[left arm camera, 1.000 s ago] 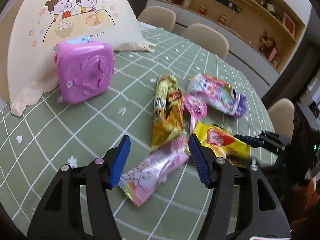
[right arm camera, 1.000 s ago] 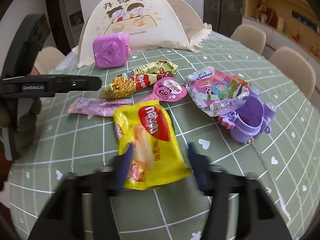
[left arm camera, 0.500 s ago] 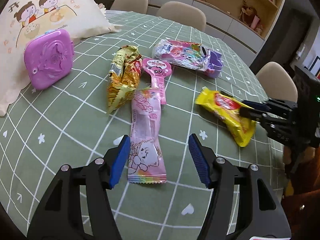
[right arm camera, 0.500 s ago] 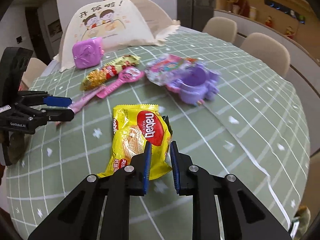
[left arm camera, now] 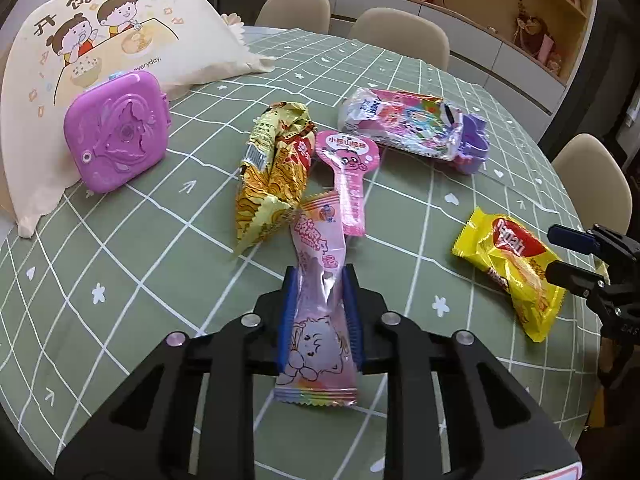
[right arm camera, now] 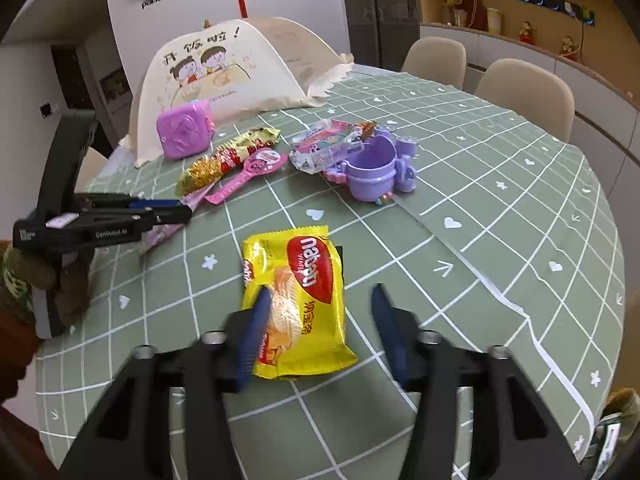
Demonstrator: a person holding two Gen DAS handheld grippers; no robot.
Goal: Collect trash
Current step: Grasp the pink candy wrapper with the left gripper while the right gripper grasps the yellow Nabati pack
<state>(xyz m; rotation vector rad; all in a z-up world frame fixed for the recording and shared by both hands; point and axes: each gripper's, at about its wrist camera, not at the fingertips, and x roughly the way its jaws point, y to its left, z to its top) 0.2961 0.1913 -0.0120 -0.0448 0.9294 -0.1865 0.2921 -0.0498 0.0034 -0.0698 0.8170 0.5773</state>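
Note:
My left gripper (left arm camera: 318, 280) is shut on a long pink wrapper (left arm camera: 318, 300), pinching its middle against the green checked tablecloth (left arm camera: 160, 240). My right gripper (right arm camera: 318, 300) is open, and the yellow wafer packet (right arm camera: 296, 300) lies flat between its blue fingers; the packet also shows in the left wrist view (left arm camera: 516, 268). Further back lie a yellow noodle-snack wrapper (left arm camera: 276, 172), a pink spoon-shaped wrapper (left arm camera: 348, 168) and a colourful cartoon wrapper (left arm camera: 404, 128).
A purple square toy case (left arm camera: 116, 140) leans on a cream food cover (left arm camera: 100, 40) at the back left. A purple toy cup set (right arm camera: 376, 168) stands beside the cartoon wrapper. Beige chairs (left arm camera: 400, 36) ring the round table.
My left gripper has closed on the pink wrapper. My right gripper, shut on the yellow packet half a second ago, has opened, and the packet lies on the table.

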